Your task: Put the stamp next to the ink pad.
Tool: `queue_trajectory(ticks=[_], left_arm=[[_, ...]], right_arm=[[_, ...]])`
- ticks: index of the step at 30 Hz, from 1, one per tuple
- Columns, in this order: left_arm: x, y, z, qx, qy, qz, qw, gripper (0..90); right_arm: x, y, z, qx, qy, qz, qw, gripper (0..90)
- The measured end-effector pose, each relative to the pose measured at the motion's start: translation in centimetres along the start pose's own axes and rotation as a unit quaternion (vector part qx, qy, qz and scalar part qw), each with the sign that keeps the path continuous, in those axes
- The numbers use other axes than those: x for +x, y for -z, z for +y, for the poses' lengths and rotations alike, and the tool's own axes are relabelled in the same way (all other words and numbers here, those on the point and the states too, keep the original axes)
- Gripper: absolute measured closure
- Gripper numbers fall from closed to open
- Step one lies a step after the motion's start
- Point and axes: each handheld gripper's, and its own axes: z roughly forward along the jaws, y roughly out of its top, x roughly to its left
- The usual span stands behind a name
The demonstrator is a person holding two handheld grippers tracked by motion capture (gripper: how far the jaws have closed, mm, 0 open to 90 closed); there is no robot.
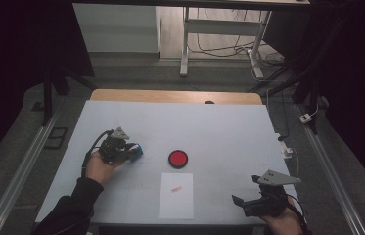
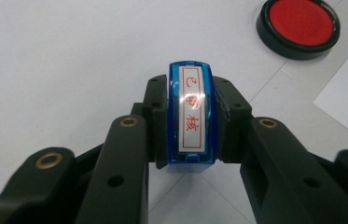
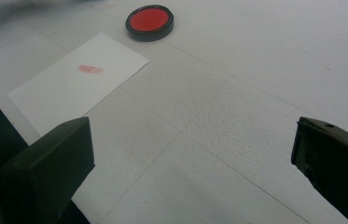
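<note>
My left gripper [image 1: 130, 150] [image 2: 191, 114] is shut on a blue stamp [image 2: 191, 119] [image 1: 136, 151] with a white label of red characters; both pads press its sides, low over the white table at the left. A round red ink pad [image 1: 178, 158] [image 2: 298, 25] [image 3: 149, 22] in a black case lies mid-table, to the right of the stamp. A white sheet of paper [image 1: 176, 196] [image 3: 76, 79] with a red stamp mark [image 1: 176, 189] [image 3: 89, 69] lies near the front edge. My right gripper [image 1: 246, 203] [image 3: 192, 154] stands open at the front right, with bare table between its jaws.
The white table [image 1: 219, 132] has a wooden strip along its far edge. Beyond it stand a desk frame [image 1: 219, 34] and loose cables on the floor. Metal rails [image 1: 18, 171] run along both sides of the table.
</note>
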Motion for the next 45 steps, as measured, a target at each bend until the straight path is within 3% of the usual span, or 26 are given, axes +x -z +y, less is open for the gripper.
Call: queue_trajectory(ticks=[9, 13, 21, 32, 38, 45], left_arm=[[-0.2, -0.6, -0.2, 0.019, -0.008, 0.005, 0.9998, 69.3], [-0.1, -0.5, -0.1, 0.019, 0.003, 0.003, 0.9998, 68.1], [0.3, 0.2, 0.1, 0.004, 0.035, -0.022, 0.9991, 46.1], [-0.4, 1.8, 0.2, -0.015, 0.049, -0.045, 0.9977, 18.7], [-0.9, 2.9, -0.3, -0.024, 0.055, -0.052, 0.9968, 10.2], [-1.8, 4.4, -0.7, -0.044, 0.059, -0.056, 0.9957, 6.6]], right_arm=[[0.0, 0.0, 0.0, 0.001, 0.0, 0.001, 1.0, 0.0], [0.0, 0.0, 0.0, -0.001, -0.001, 0.003, 1.0, 0.0], [0.0, 0.0, 0.0, 0.0, -0.003, 0.003, 1.0, 0.0], [0.0, -0.1, 0.1, 0.006, -0.002, 0.005, 1.0, 0.0], [0.0, -0.2, 0.1, 0.007, -0.001, 0.007, 0.9999, 0.0], [0.0, -0.3, 0.1, 0.009, 0.0, 0.009, 0.9999, 0.0]])
